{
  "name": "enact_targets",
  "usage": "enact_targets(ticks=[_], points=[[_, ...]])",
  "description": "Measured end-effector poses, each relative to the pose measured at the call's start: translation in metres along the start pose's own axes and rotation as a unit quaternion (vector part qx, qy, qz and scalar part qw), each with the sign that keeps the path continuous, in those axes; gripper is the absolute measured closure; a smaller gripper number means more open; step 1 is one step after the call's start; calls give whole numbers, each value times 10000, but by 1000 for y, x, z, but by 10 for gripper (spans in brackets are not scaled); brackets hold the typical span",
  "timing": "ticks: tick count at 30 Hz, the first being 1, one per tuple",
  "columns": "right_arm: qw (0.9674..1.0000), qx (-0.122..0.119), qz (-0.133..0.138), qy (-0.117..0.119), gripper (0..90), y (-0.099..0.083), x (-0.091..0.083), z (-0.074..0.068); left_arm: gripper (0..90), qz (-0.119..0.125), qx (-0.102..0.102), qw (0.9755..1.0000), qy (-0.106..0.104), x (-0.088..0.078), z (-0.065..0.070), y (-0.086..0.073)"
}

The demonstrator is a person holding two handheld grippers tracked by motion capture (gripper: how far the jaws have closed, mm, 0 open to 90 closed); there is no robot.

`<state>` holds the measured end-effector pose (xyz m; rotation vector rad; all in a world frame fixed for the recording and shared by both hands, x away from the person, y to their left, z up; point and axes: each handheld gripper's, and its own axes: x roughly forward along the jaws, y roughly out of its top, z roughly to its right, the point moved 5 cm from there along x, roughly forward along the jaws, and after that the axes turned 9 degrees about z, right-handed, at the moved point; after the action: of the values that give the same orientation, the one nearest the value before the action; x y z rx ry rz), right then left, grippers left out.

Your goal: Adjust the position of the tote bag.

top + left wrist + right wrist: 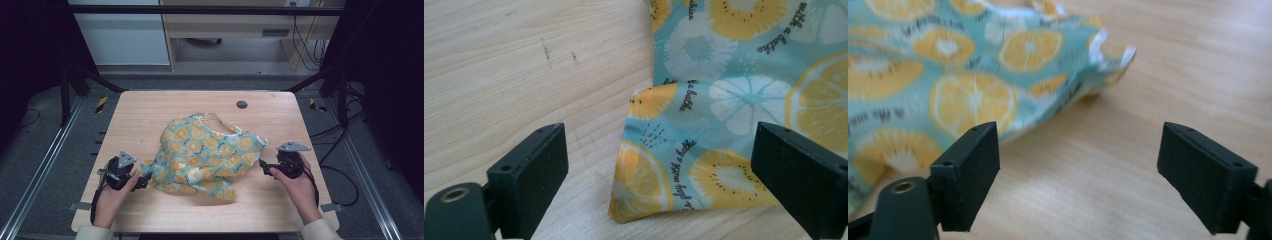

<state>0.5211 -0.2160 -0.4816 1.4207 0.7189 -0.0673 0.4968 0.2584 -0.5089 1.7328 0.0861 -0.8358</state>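
On the wooden counter (150,107), a small garment (207,155) printed with yellow citrus slices on teal lies rumpled near the middle, its neck opening toward the far side and its lower edge bunched toward the near side. The left gripper (142,181) sits at the garment's near-left corner and the right gripper (264,167) just off its right edge, each held in a hand coming from the near side.

Judging by how things lie, the work, most likely spreading or folding the garment, has barely begun: the cloth is wrinkled, nothing is lifted, and neither gripper has hold of it. What is left appears to be the grasp on each side and everything after it.

The left gripper view shows its jaws standing wide apart with a rounded corner of the garment (724,150) lying between them on the wood, the pads not pressing on it; printed lettering on the fabric can be read there, which the high view is too far off to show. The right gripper view shows its jaws also wide, with bare wood between them and the white-trimmed edge of the garment (973,75) off to one side, slightly raised. The high view alone gives the garment's whole outline and a dark round hole (242,104) in the far part of the counter.
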Motion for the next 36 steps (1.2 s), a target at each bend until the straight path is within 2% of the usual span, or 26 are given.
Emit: enact_targets(ticks=[2,4,6,7,8,10,12,14,19,20,22,23,25,29,31,34,36], points=[[9999,127,55,40,206,18,3,3,84,21,-5,10000,14,-1,0,0],[9999,131,48,35,202,23,5,4,84,41,2,10000,20,-2,-1,0],[9997,249,44,60,200,34,10,7,84,48,20,10000,35,-3,-1,0],[9993,350,-18,88,190,43,19,10,84,46,29,10000,47,-4,-1,0],[9993,350,-18,88,190,43,19,10,84,37,48,10000,54,-4,-1,0],[9990,424,-133,50,184,51,35,13,83,57,44,9999,81,-6,-2,-1],[9988,449,-177,9,183,53,41,15,84,49,53,9999,103,-7,-3,-2],[9979,540,-367,-21,166,51,54,19,84,35,73,9999,133,-10,-4,-3],[9942,760,-765,15,152,42,78,24,83,31,51,9998,198,-15,-5,-7],[9915,945,-885,111,152,38,83,22,84,36,49,9998,195,-15,-5,-7],[9906,999,-917,160,159,36,85,21,84,32,56,9998,189,-15,-4,-6],[9901,989,-982,189,183,32,87,19,84,30,64,9998,180,-15,-4,-6],[9899,928,-1029,309,289,28,88,15,84,41,68,9999,133,-14,-2,-5],[9910,785,-939,546,665,25,85,8,84,97,35,9999,55,-12,0,-2],[9926,734,-713,657,805,30,79,5,86,136,46,9999,12,-12,2,1],[9939,605,-391,834,869,39,65,-4,95,213,116,9997,-66,-12,6,6],[9942,484,-128,952,875,47,54,-13,100,432,108,9988,-199,-13,9,13]])
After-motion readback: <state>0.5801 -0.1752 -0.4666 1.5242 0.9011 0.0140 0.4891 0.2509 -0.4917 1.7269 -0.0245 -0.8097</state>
